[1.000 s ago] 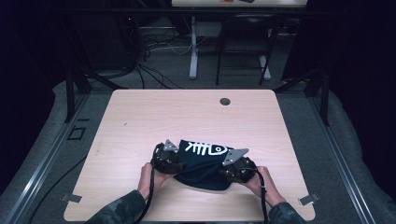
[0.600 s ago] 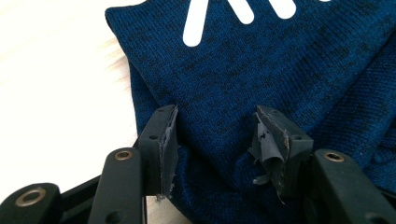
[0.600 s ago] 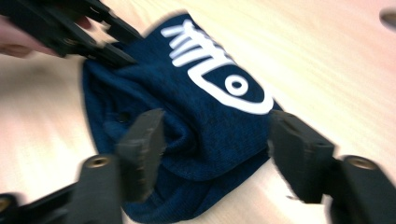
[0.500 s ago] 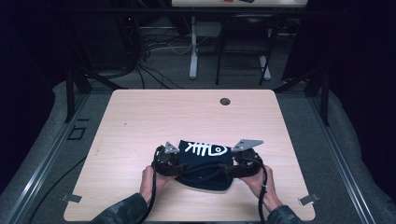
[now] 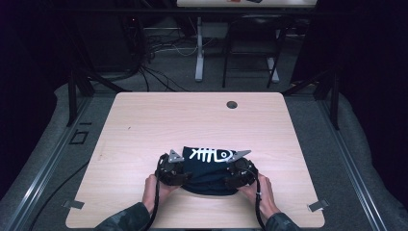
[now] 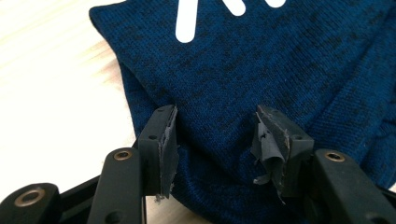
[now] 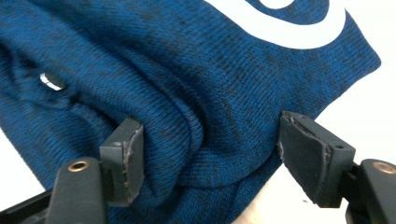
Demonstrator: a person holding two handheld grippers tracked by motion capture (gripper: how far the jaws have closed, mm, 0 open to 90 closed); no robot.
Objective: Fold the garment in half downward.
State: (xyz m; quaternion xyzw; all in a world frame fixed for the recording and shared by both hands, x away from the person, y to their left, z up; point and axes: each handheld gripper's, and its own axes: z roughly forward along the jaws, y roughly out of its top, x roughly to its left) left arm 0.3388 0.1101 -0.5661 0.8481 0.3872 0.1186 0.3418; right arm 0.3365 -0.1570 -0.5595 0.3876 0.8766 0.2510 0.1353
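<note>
Shirt [image 5: 208, 169] btwn 2 open claws

A pale wood-grain table [image 5: 144, 125] with rounded corners stands in a dim room, a round cable hole [image 5: 232, 104] near its far edge. Grey carpet [image 5: 308, 115] covers the floor around it. Metal rails [image 5: 43, 168] run along the floor on either side, and small grey brackets [image 5: 317, 205] sit at the table's near corners. Behind, a tangle of black cables [image 5: 159, 62] lies on the floor beside the white leg [image 5: 198, 53] of another desk, whose edge shows at the top. The surroundings fall away into darkness left and right.
</note>
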